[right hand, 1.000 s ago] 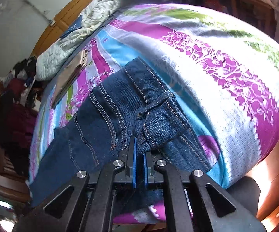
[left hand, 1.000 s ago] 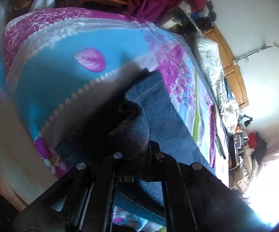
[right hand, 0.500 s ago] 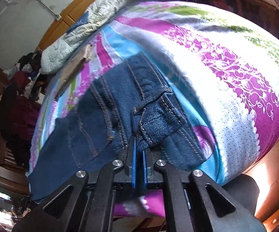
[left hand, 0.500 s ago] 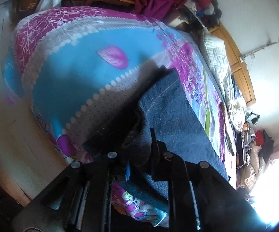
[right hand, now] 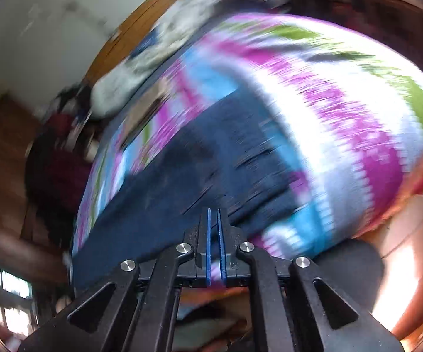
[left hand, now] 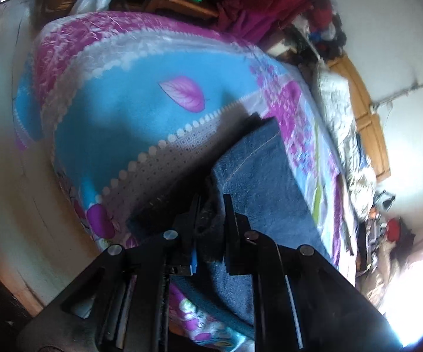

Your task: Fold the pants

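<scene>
Dark blue denim pants (left hand: 258,173) lie on a bed with a bright sheet (left hand: 117,123). In the left wrist view one leg runs away from me toward the pillows. My left gripper (left hand: 211,208) is shut on a bunched fold of its near end. The right wrist view is heavily blurred. There the pants (right hand: 199,164) spread from the bed's near edge toward the left. My right gripper (right hand: 213,214) sits at the near edge of the denim with its blue pads (right hand: 208,234) almost together, and the cloth reaches right up to the tips.
A quilt and pillows (left hand: 337,117) lie along the wooden headboard (left hand: 367,123). Red clothes (left hand: 258,8) are piled on furniture beyond the bed. The bed's edge drops to a pale floor (left hand: 3,158) on the left, and orange floor (right hand: 411,234) shows on the right.
The left gripper has drawn back and up with its fold, so the leg is straighter. The right gripper swings fast, the raised waistband has dropped flat, and the bed sits farther away.
</scene>
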Tool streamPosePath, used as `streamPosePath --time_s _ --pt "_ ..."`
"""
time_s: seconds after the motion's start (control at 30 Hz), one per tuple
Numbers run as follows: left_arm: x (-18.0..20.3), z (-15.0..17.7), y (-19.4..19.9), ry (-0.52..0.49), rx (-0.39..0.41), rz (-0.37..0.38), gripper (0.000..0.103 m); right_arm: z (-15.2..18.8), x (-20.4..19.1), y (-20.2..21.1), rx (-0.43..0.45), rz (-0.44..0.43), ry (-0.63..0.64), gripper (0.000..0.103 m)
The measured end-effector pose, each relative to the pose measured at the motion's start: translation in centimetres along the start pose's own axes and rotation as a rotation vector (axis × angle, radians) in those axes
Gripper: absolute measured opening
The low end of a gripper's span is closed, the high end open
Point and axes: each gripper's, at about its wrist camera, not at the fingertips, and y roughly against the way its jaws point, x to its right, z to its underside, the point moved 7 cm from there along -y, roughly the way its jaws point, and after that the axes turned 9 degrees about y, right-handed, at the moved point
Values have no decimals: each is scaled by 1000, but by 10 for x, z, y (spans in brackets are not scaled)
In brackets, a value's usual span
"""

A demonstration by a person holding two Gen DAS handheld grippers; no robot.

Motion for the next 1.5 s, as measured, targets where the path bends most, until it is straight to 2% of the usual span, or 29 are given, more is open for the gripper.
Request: streamPosePath --time_s 0.07,0.13,0.2,0.23,0.27,0.33,0.4,0.43,0.47,0.5,0.57,0.6,0.63,0.67,0.73,0.8,0.9,0.93,0.97,1.03,1.1,1.2,1.37,1.43,1.5 --pt "4 0 16 -19 63 10 15 15 -39 -25 -79 -74 85 12" --pt "5 -2 39 -28 165 -1 18 26 -60 -54 -126 -135 74 18" --pt "-7 -8 66 18 282 -54 26 33 -57 -79 -153 -162 0 28" --pt "-12 -9 78 41 312 -62 31 35 -53 -90 -166 -156 -25 34" --pt "-11 -7 84 28 307 -58 31 37 -49 -96 -170 -149 -26 35" --pt "1 5 88 -47 269 -64 32 39 -42 -108 -173 -141 -35 35" --pt "23 32 88 -147 200 -31 34 44 -41 -119 -186 -159 -54 35" --pt "30 46 85 -176 166 -15 40 45 -40 -124 -186 -160 -57 35" --pt "38 64 80 -198 129 -1 48 46 -41 -127 -169 -183 -56 36" --pt "50 89 71 -214 73 36 51 46 -43 -129 -154 -191 -51 36" --pt "69 126 53 -248 -19 92 52 42 -43 -138 -99 -211 -53 36" --pt "85 157 39 -290 -88 117 52 40 -43 -141 -77 -221 -70 36" --pt "97 176 30 -319 -132 136 52 39 -42 -146 -64 -226 -87 35" --pt "109 194 23 -339 -172 156 52 40 -43 -152 -69 -216 -85 23" --pt "140 239 6 -373 -280 225 52 39 -52 -148 -78 -205 -29 17" --pt "164 268 -1 -414 -357 265 52 34 -63 -127 -42 -258 -9 17" --pt "192 302 -5 -493 -400 306 53 36 -70 -101 -10 -332 -24 17" --pt "198 309 -9 -507 -414 308 59 41 -70 -99 -17 -333 -21 17" --pt "204 317 -11 -517 -429 304 64 47 -69 -100 -30 -318 -9 17" --pt "209 326 -18 -522 -459 304 64 55 -59 -109 -61 -262 -10 18" --pt "210 335 -23 -536 -490 300 64 64 -44 -128 -127 -207 -69 29" --pt "210 345 -29 -562 -509 280 64 69 -38 -124 -125 -215 -100 31" --pt "219 370 -25 -597 -574 330 65 73 -44 -102 -186 -149 30 34" --pt "226 386 -29 -623 -613 353 65 65 -39 -84 -145 -146 46 34" --pt "237 409 -32 -664 -673 389 65 46 -35 -65 -63 -120 79 34"
